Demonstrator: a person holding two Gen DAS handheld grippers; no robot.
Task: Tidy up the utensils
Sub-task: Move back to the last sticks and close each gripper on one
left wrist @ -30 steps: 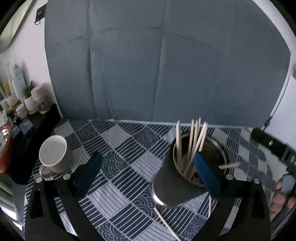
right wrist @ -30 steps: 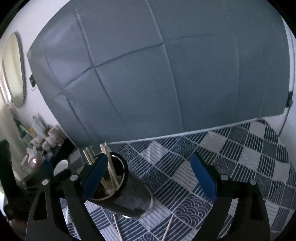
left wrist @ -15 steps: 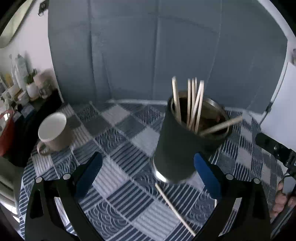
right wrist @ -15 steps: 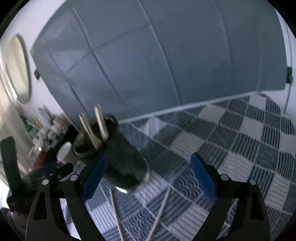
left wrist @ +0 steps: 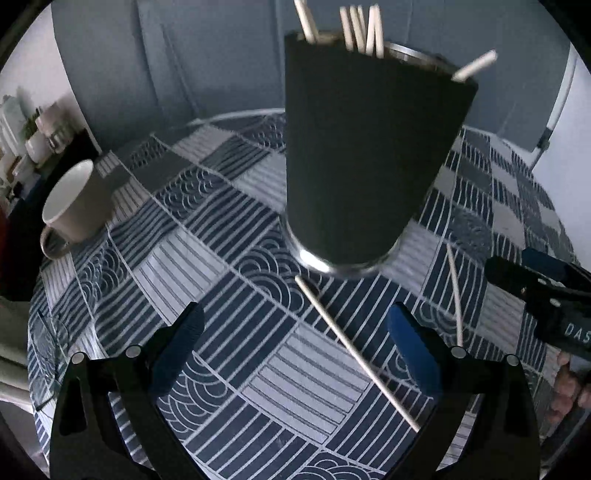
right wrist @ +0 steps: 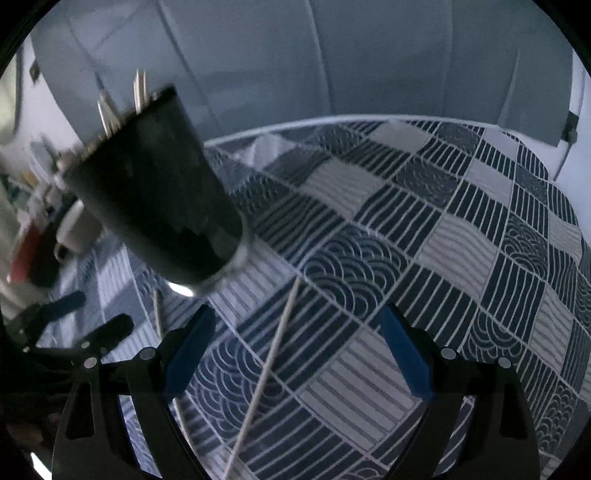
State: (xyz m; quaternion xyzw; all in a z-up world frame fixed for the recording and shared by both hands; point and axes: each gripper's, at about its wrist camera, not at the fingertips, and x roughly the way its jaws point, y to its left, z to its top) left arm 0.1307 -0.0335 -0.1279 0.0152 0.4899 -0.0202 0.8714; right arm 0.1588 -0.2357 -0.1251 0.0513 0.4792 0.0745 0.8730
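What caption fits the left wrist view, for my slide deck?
Open left gripper over two loose chopsticks lying before the dark holder cup.

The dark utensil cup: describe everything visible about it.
The dark utensil cup is a tall tapered tumbler, matte black outside, with a shiny metal rim and base band. It stands on the patterned tablecloth, appearing tilted in both fisheye views. Several pale chopsticks stick up from it, one leaning out over the rim. Two more chopsticks lie on the cloth near its base. Neither tool touches it; both are open.
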